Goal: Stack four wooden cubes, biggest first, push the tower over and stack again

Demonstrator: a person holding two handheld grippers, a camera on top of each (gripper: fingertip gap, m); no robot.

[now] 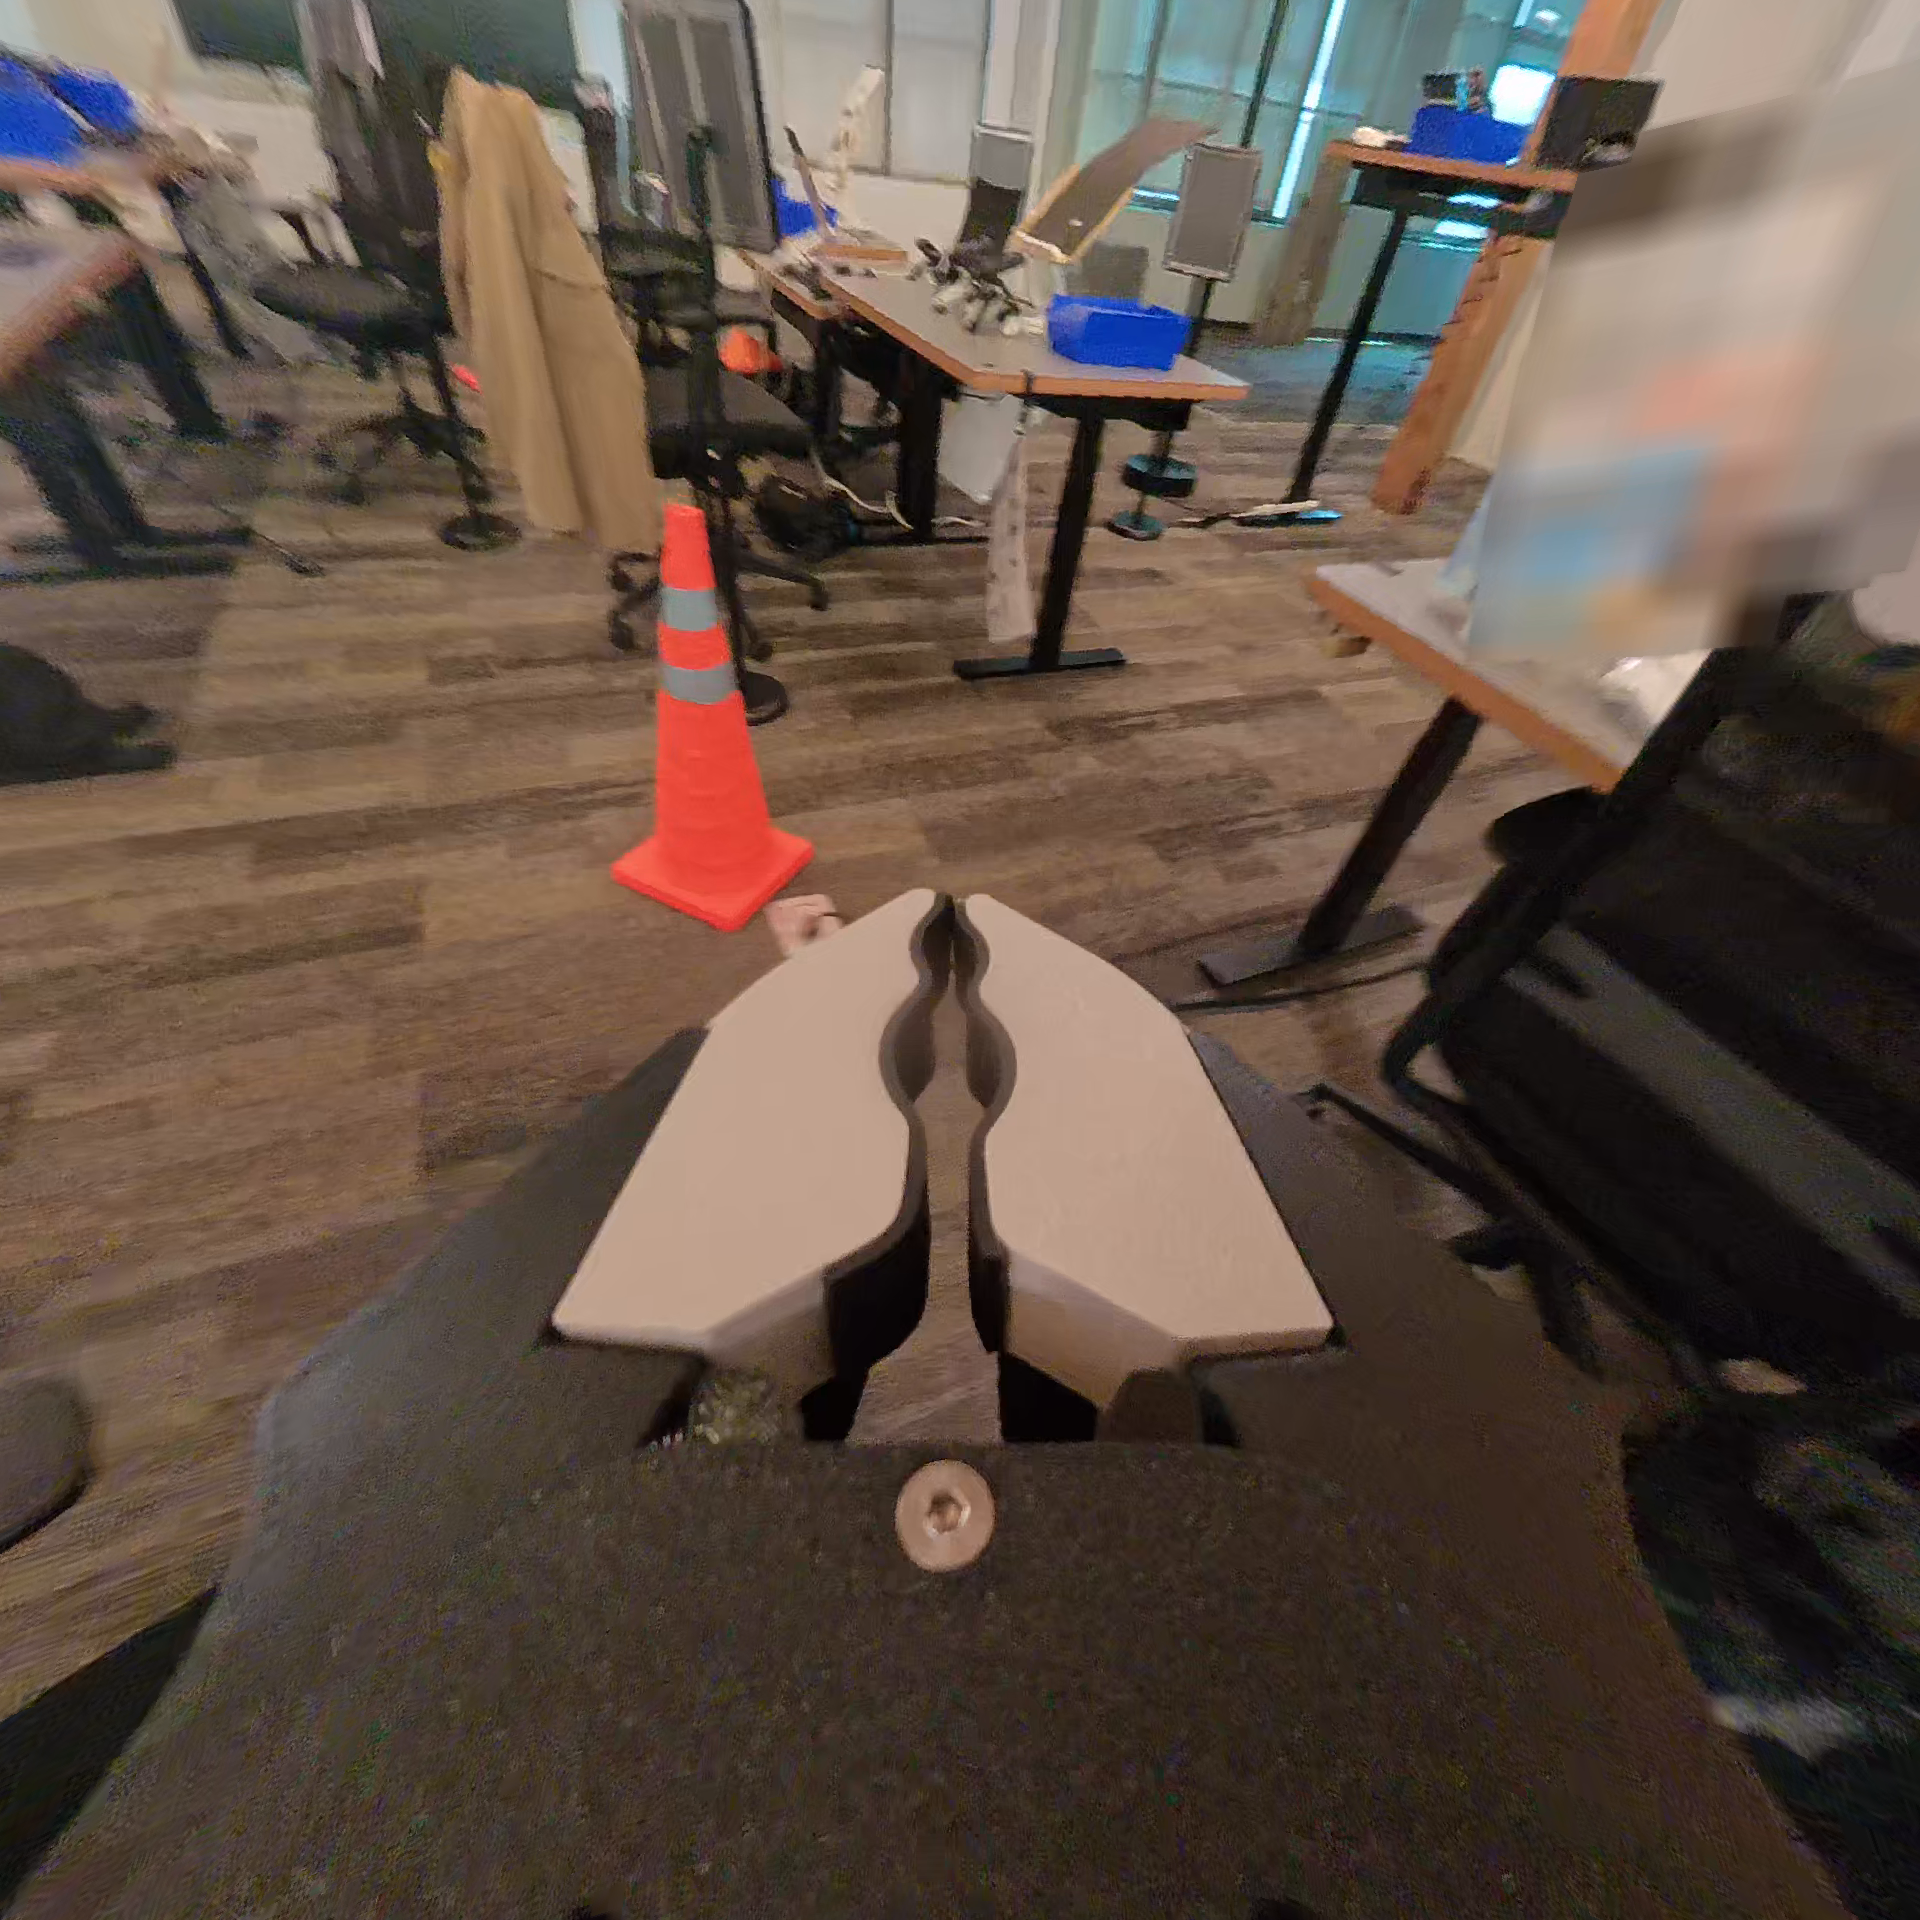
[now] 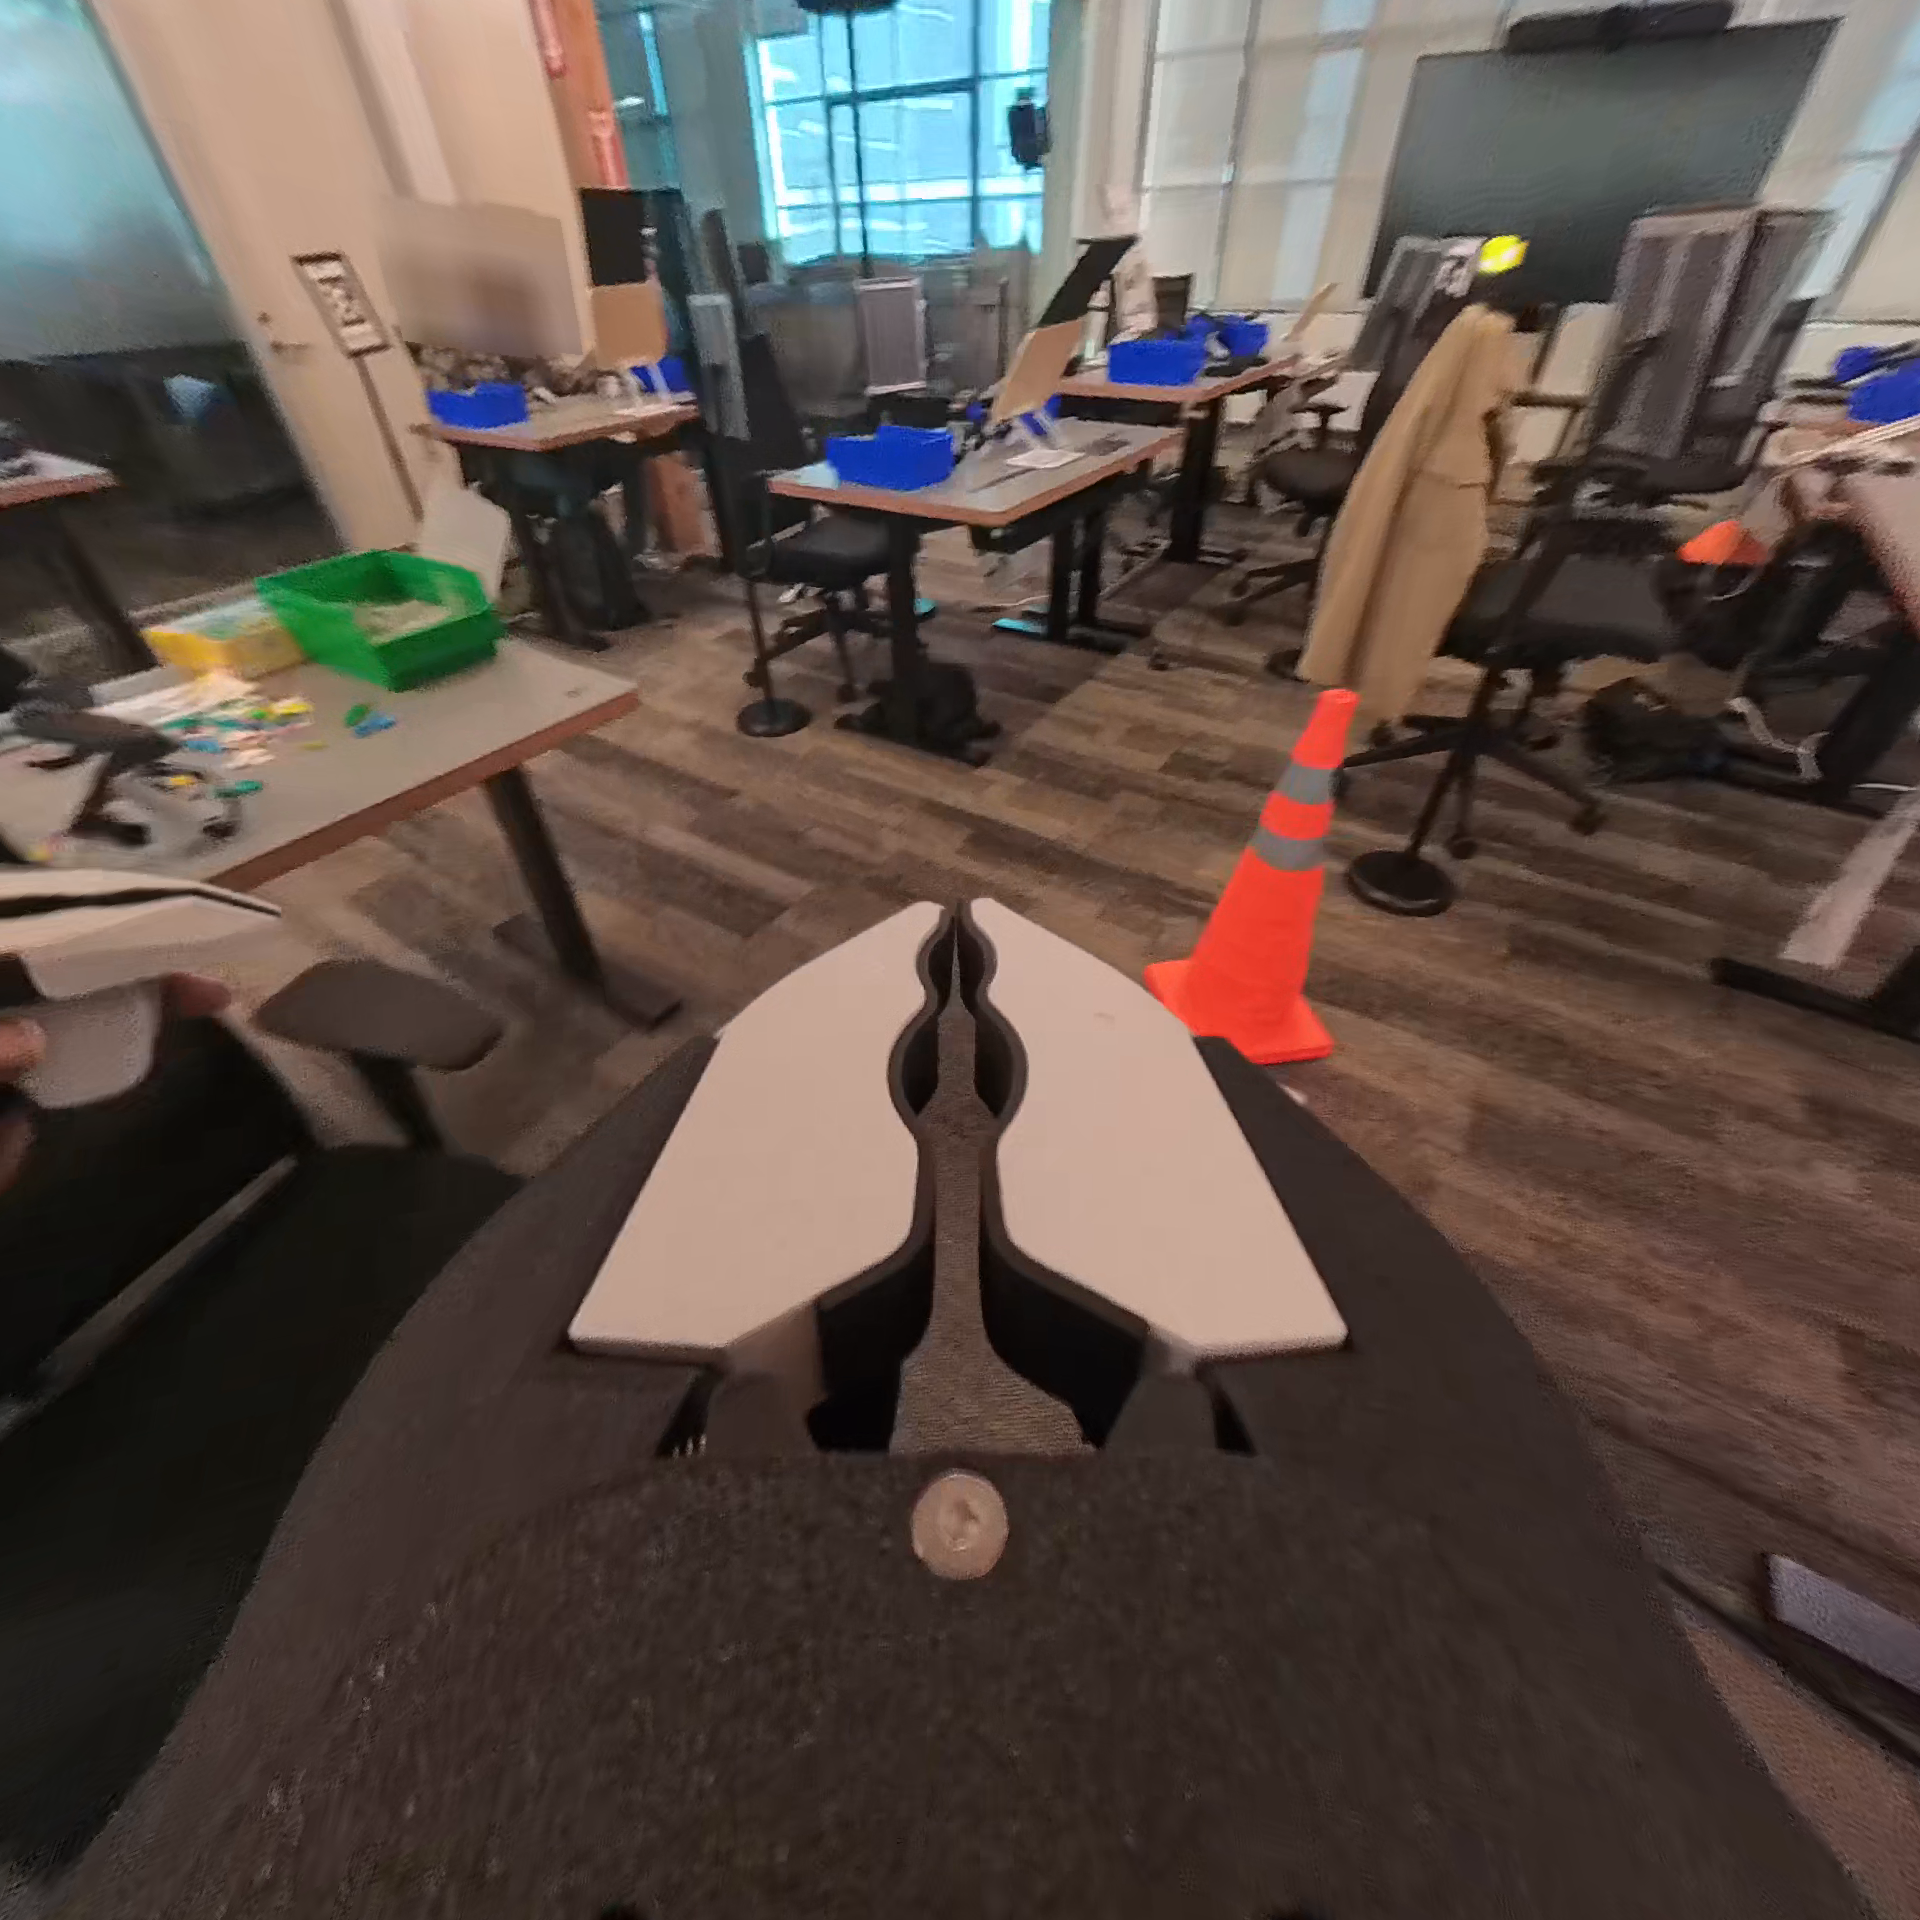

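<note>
Fingertips meet on both your left hand-held gripper (image 1: 953, 906) and right hand-held gripper (image 2: 956, 912), holding nothing above the floor (image 1: 312, 935). Nearest is the cone (image 1: 707, 769), probably light, stiff plastic; its narrow top looks the easiest hold.

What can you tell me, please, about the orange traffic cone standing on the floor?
The traffic cone is bright orange with two grey bands near its top and a square orange base. It looks like plastic. It stands upright on the wood-patterned floor, apart from the desks and chairs. Nothing touches it except the floor. In the right wrist view it stands to the right of the shut tool.
</note>
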